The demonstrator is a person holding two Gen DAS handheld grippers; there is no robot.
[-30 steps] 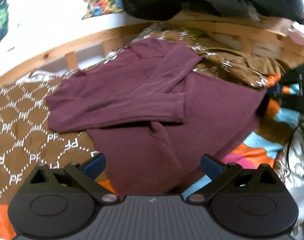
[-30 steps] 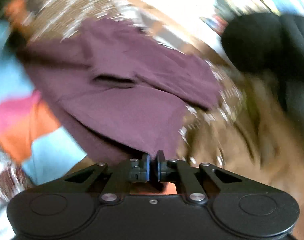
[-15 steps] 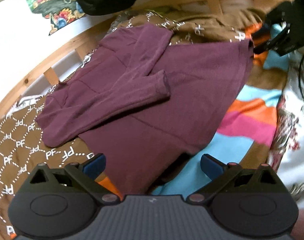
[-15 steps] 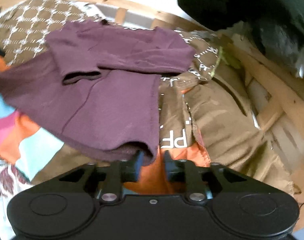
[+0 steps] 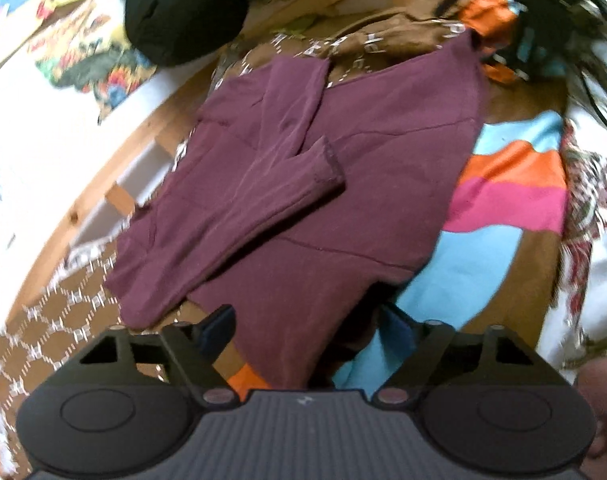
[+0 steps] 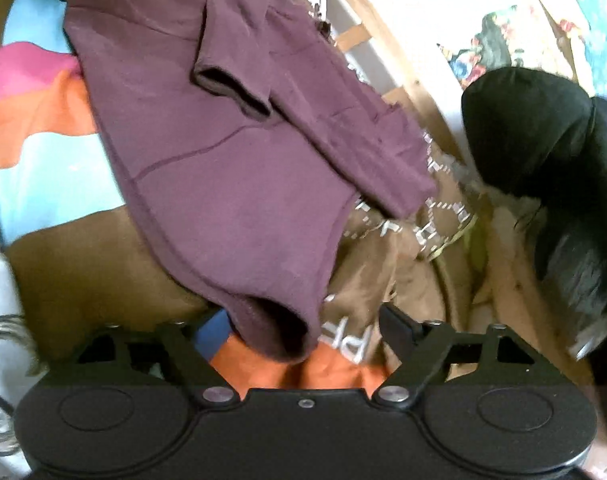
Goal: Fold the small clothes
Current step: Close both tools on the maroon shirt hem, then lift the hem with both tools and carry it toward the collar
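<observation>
A maroon long-sleeved top [image 5: 303,184] lies spread on a patterned blanket, both sleeves folded across its body. It also shows in the right wrist view [image 6: 231,160]. My left gripper [image 5: 307,328] is open, its fingers on either side of the top's near hem corner, holding nothing. My right gripper [image 6: 299,332] is open too, and the other hem corner [image 6: 275,332] lies loose and bunched between its fingers. One sleeve cuff [image 6: 231,88] rests on the top's middle.
The blanket has brown patterned [image 5: 55,328], orange, pink [image 5: 511,208] and light blue [image 5: 463,264] parts. A wooden bed frame [image 5: 103,184] runs behind. A black cushion or bag [image 6: 535,128] sits past the top's far end, also in the left wrist view [image 5: 179,12].
My right gripper, shut on the top's hem corner a second ago, has opened and let it go. Both views have shifted and the top lies flatter and more spread.
</observation>
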